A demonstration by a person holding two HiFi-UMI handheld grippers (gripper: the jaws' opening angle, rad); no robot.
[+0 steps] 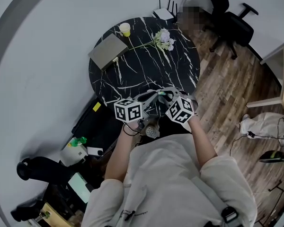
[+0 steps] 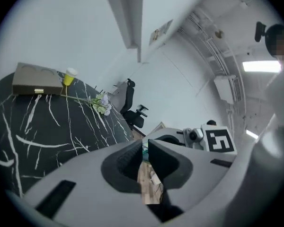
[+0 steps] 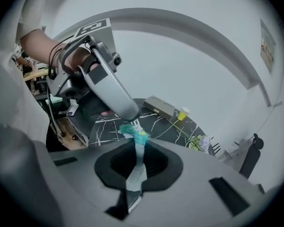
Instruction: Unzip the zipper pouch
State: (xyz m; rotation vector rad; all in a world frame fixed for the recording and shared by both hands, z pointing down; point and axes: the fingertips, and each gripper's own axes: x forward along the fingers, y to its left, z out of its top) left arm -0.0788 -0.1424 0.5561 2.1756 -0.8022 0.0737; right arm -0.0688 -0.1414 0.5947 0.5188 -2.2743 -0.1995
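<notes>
The zipper pouch [image 3: 137, 167] is a thin clear strip with a teal zipper end [image 3: 135, 131], held in the air over the near edge of the black marble table [image 1: 146, 70]. My right gripper [image 3: 138, 148] is shut on the pouch, whose clear body runs down between its pads. My left gripper [image 3: 132, 121] meets the teal end from the other side. In the left gripper view its jaws [image 2: 144, 150] stand nearly together with a sliver of teal between the tips. In the head view both grippers [image 1: 157, 95] [image 1: 167, 95] point toward each other, tips almost touching at the pouch [image 1: 162, 94].
On the table lie a grey case [image 1: 108, 51], a yellow cup [image 1: 125, 29] and a flower sprig [image 1: 163, 39]. A black office chair [image 1: 232, 25] stands on the wooden floor at the far right. Bags and clutter sit on the floor at the lower left [image 1: 80, 148].
</notes>
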